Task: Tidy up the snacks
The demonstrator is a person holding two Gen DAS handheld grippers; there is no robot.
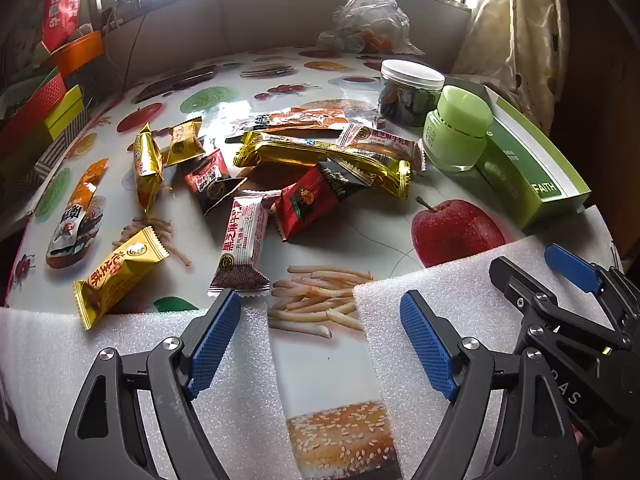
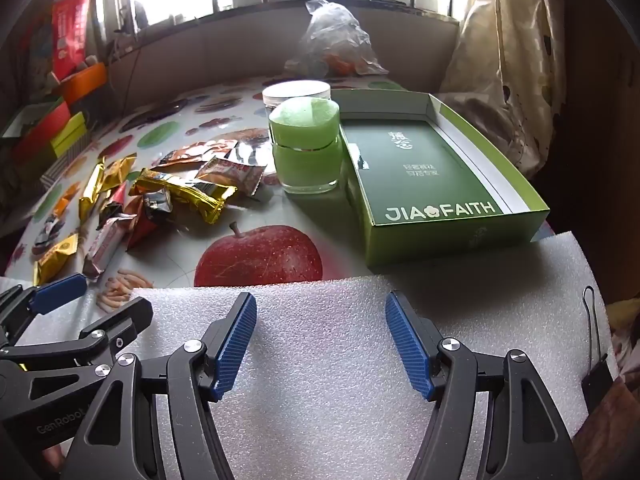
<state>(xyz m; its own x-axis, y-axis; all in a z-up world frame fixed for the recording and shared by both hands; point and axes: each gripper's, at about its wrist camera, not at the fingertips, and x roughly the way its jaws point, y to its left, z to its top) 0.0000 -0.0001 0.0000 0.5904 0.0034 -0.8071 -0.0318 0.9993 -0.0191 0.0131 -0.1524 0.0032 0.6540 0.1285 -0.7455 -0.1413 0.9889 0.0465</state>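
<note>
Several wrapped snacks lie scattered on the printed tablecloth: a long gold bar (image 1: 320,156), a red packet (image 1: 308,202), a white-and-red bar (image 1: 242,242), a yellow packet (image 1: 120,276) and a gold pouch (image 1: 147,168). In the right wrist view the same pile (image 2: 176,192) sits at the left. My left gripper (image 1: 320,306) hovers open just short of the white-and-red bar, nothing between its fingers. Over white foam my right gripper (image 2: 320,312) stands open and empty, near the open green box (image 2: 424,176).
A green jar (image 1: 458,132) and a clear jar with a white lid (image 1: 410,88) stand by the box. A plastic bag (image 1: 368,20) lies at the back. Coloured boxes (image 1: 44,112) are stacked at the left. White foam sheets (image 2: 320,360) cover the near table edge.
</note>
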